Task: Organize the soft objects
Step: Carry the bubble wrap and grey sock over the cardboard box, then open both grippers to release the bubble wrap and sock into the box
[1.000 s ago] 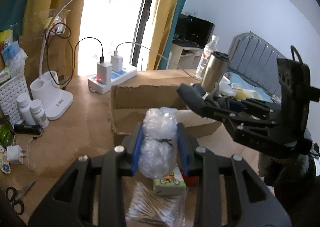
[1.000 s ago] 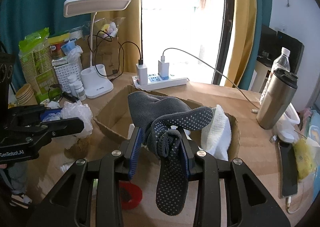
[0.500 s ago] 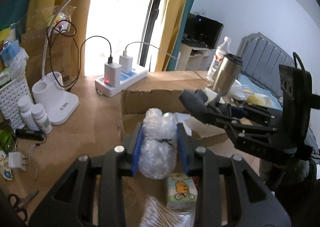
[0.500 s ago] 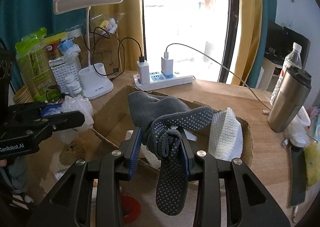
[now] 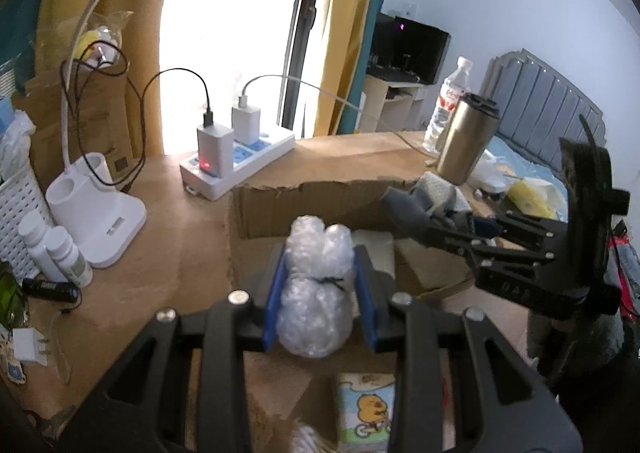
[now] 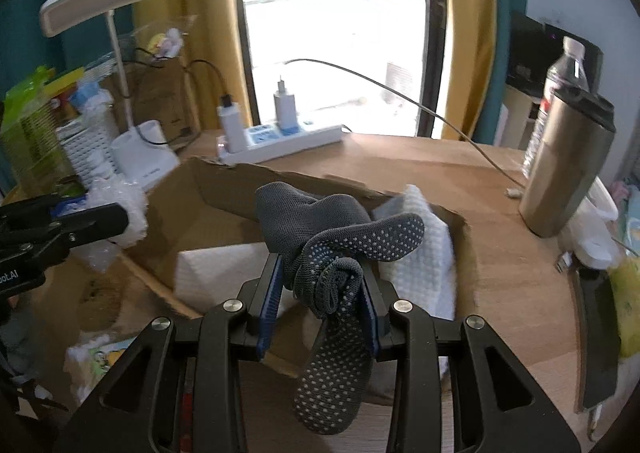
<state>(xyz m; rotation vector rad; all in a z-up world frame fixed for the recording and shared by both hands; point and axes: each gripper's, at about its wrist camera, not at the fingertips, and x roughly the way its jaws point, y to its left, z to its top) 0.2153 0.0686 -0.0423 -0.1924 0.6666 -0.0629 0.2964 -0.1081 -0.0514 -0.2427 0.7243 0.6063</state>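
Both loads now nearer cardboard box: my left tongs clamp bubble wrap bundle, right tongs clamp grey grip sock. Drop next, I judge.

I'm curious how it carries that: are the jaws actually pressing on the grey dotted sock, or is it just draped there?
Touching. In the right wrist view, the right gripper has its blue jaws closed against both sides of the bunched sock, whose dotted end hangs below them.
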